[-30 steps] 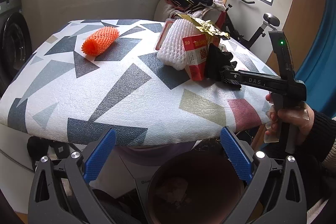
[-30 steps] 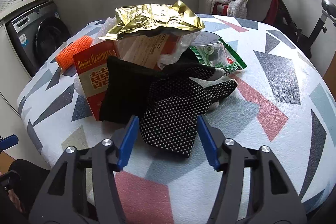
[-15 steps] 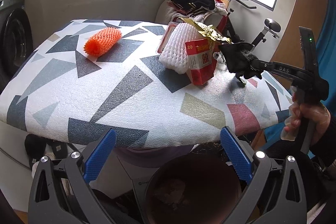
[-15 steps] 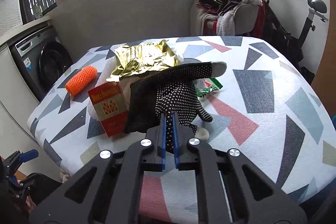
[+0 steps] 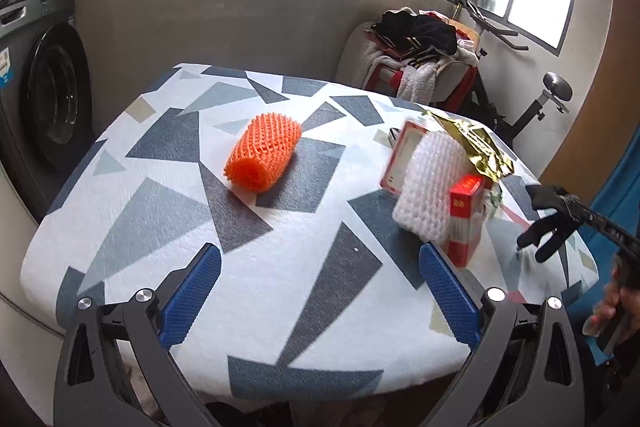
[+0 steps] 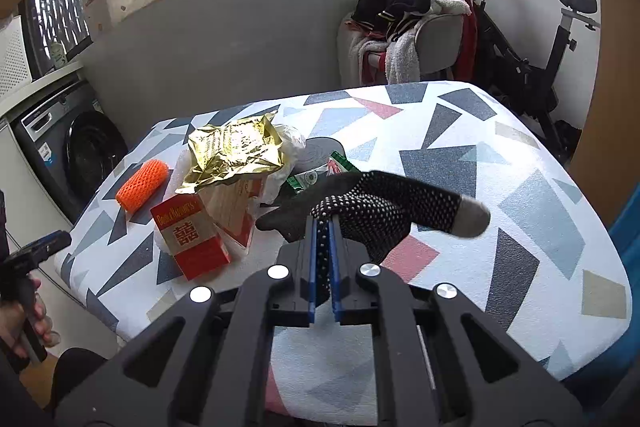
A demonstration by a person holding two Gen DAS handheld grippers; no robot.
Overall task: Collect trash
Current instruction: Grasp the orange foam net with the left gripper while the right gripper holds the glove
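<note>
Your right gripper (image 6: 324, 227) was clamped on a black dotted glove (image 6: 384, 211), its blue pads pressed together on the fabric near the cuff. The glove was lifted clear of the table (image 6: 520, 187), with its grey-tipped finger pointing to the right and the rest hanging in front of the jaws. In the left wrist view the same glove (image 5: 548, 223) dangled off the end of your right tool at the table's right edge, fingers spread downward, and your right hand (image 5: 616, 303) gripped the handle below it.

Your left gripper (image 5: 320, 287) stood with its jaws wide apart and nothing between them, held over the near edge of the table with its pads above the patterned cloth. In the right wrist view you held that tool at the far left, one blue tip showing.

The rest of the trash lay on the tabletop. An orange foam net sleeve (image 5: 262, 157) sat alone toward the middle-left, well apart from the others. To its right was a heap: a white foam net (image 5: 432, 187) leaning against a red carton (image 5: 466, 219), with a crumpled gold foil wrapper (image 6: 236, 151) on top of the pile. A green packet (image 6: 316, 177) lay just behind the glove, beside the heap.

Beyond the table were a washing machine (image 5: 44, 99) at the left, a chair piled with clothes (image 6: 404, 27) and an exercise bike (image 6: 560, 39) under the window.
</note>
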